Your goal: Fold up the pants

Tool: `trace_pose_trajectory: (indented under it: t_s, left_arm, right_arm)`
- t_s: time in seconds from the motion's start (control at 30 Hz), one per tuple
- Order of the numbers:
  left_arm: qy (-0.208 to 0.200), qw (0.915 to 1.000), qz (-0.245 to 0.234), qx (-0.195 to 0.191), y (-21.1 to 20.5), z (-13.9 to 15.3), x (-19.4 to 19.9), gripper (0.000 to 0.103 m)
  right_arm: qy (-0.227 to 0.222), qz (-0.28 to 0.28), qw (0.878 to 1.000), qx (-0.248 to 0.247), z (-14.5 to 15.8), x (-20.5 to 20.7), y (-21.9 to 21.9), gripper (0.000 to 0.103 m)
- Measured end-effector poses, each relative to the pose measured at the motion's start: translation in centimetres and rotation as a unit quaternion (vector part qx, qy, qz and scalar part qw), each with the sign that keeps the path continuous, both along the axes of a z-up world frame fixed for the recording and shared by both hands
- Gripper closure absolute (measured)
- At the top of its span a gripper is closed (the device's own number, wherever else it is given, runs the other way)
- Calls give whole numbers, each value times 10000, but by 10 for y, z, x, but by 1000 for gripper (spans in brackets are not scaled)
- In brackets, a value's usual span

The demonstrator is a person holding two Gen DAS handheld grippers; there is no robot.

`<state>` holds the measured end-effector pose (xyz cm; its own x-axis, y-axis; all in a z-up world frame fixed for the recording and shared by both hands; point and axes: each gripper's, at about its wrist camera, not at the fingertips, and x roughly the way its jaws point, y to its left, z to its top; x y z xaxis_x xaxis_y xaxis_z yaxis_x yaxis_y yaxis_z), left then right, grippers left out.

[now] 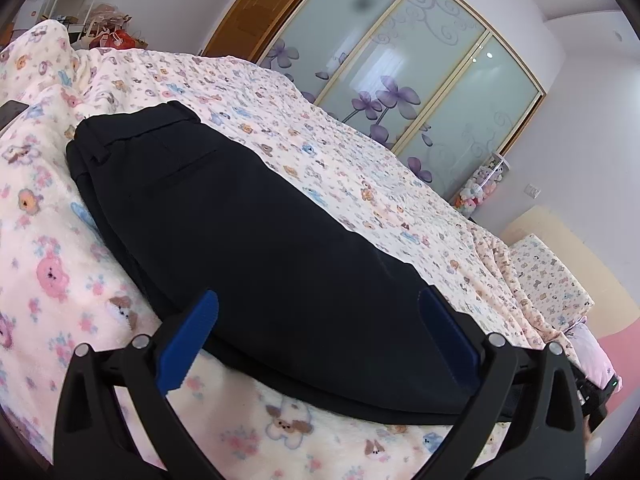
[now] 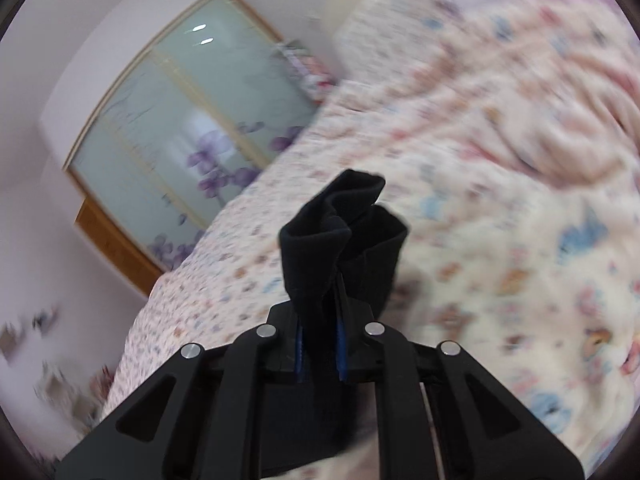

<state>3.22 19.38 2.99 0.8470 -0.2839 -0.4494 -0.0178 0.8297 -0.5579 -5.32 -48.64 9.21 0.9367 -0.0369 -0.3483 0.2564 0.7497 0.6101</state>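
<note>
Left gripper [image 1: 320, 332]: low over the near edge of the bed [image 1: 360, 152], aimed along the length of the pants [image 1: 248, 240]. Its blue fingers [image 1: 188, 344] stand wide apart, one on each side of the near end of the garment; the left finger lies over the blanket [image 1: 52, 248], the right finger sits at the pants' right edge. Contact with the cloth cannot be confirmed.

Pants: dark, laid flat lengthwise on the bed, waistband at the far end with a pocket seam showing, near end reaching the left gripper. The left long edge lies on the fleecy blanket, the right long edge on the printed bedspread.

Right gripper [image 2: 319, 344]: raised above the bed and tilted, view blurred. Its fingers are together, clamped on a bunched fold of the pants [image 2: 340, 240], which stands up past the fingertips in two rolled lobes; more dark cloth hangs below the gripper body.

Edges and room: open bedspread runs to the right of the pants and beyond the waistband. The blanket is heaped in ridges to the left. A wardrobe [image 1: 420, 60] with frosted floral doors stands beyond the bed's far side, well apart from both grippers. A pillow [image 1: 548, 272] lies at the bed's right end
</note>
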Motion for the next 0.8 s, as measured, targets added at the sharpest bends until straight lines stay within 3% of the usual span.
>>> trace_pose_trajectory:
  t_s: [0.17, 0.3, 0.53, 0.73, 0.8]
  left_arm:
    - [-4, 10000, 28, -79, 4, -1, -4, 2]
    - [-22, 9999, 88, -134, 10, -2, -9, 2]
    - [-77, 9994, 239, -236, 25, -3, -19, 2]
    - [-107, 9987, 370, -321, 40, -5, -25, 2]
    - [-112, 9986, 389, -332, 42, -6, -26, 2]
  right_arm:
    - [-248, 836, 9947, -540, 35, 26, 82, 91]
    - [-339, 1756, 9803, -837, 42, 54, 165, 91]
    - [285, 2874, 9489, -1275, 1, 98, 292, 91]
    - [371, 3085, 9384, -1512, -14, 113, 334, 91]
    - [834, 3283, 9200, -1970, -27, 120, 355, 91]
